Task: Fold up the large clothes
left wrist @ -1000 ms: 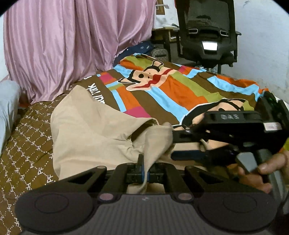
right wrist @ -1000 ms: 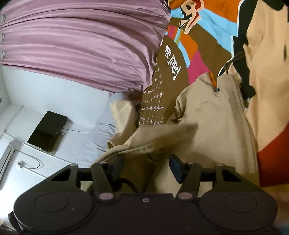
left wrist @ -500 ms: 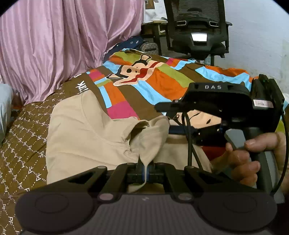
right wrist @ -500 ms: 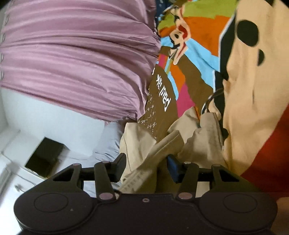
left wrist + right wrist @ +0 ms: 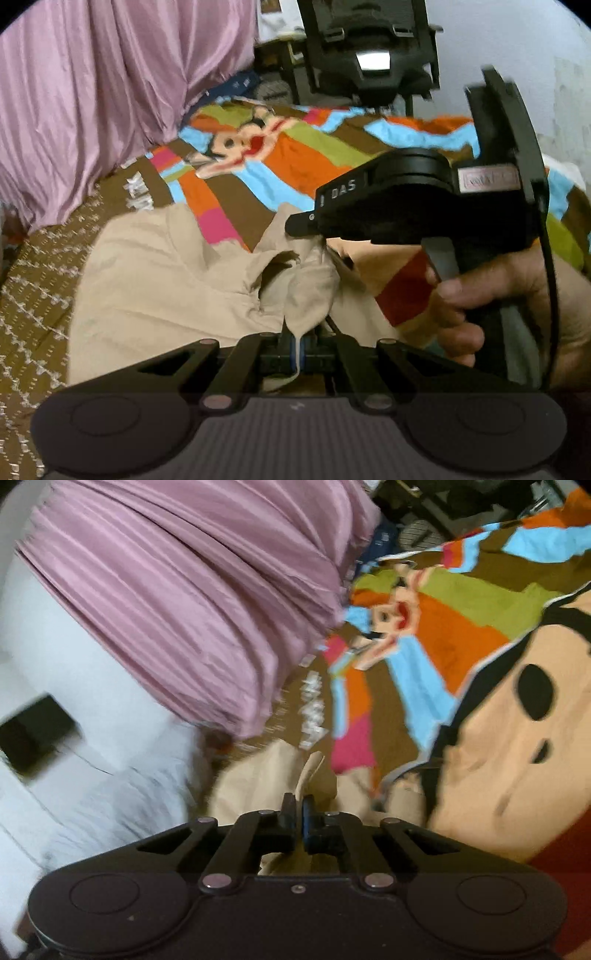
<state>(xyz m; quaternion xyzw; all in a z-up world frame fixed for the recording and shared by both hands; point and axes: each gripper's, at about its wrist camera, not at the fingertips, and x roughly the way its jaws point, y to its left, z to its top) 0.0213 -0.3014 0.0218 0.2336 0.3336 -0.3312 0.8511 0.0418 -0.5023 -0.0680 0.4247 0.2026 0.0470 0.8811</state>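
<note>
A beige garment (image 5: pixel 159 280) lies bunched on the colourful bedspread (image 5: pixel 303 155). My left gripper (image 5: pixel 297 349) is shut on a fold of the beige garment, which hangs up between its jaws. My right gripper (image 5: pixel 299 821) is shut on another edge of the same garment (image 5: pixel 258 782). In the left wrist view the right gripper's black body (image 5: pixel 413 195) sits just right of the pinched fold, held by a hand (image 5: pixel 491 295).
A pink curtain (image 5: pixel 103 92) hangs at the left and back. A black office chair (image 5: pixel 369 48) stands behind the bed. A brown patterned cover (image 5: pixel 33 295) lies at the left. A white wall and dark box (image 5: pixel 29 731) show in the right wrist view.
My right gripper has closed from open onto the garment edge and has rolled towards upright. My left gripper stays shut on the fold and the cloth has been lifted.
</note>
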